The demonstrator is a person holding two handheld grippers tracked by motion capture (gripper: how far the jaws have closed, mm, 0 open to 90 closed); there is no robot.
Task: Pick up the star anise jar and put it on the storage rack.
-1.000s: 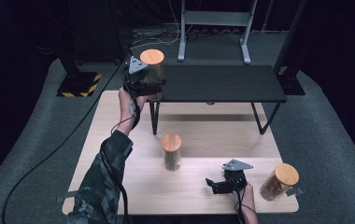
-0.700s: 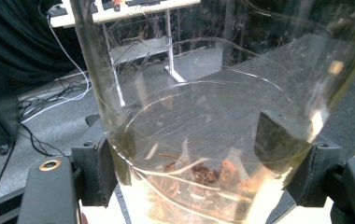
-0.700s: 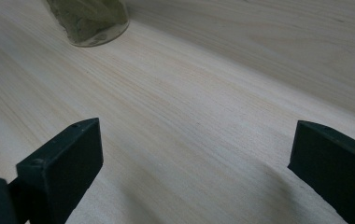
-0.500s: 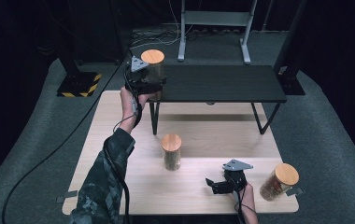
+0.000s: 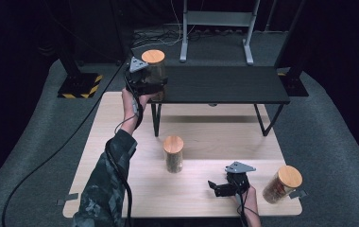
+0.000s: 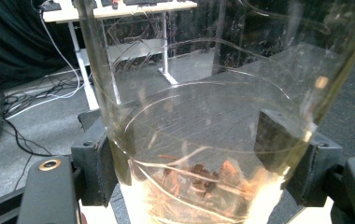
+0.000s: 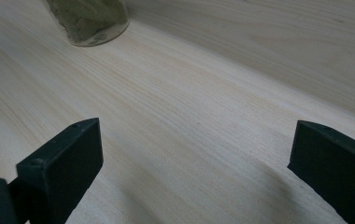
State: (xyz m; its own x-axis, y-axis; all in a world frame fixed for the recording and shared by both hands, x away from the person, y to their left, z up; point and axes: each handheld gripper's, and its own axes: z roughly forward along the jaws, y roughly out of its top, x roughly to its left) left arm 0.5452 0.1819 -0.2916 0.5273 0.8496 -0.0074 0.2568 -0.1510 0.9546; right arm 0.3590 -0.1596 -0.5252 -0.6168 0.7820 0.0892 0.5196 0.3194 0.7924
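High view: the left gripper [image 5: 150, 84] clamps a cork-lidded glass jar [image 5: 154, 68] at the black shelf's [image 5: 225, 85] left end. Left gripper view: jar [image 6: 213, 140] squeezed between both jaws (reddish bits inside). Right gripper view: jaws wide over bare tabletop [image 7: 203, 93].

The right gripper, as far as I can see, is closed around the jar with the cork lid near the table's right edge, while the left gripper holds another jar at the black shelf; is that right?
Not quite: the right gripper holds nothing. The right gripper view shows its jaws apart over bare table, and the high view shows that jar standing beside it. The left gripper does hold a jar at the black shelf.
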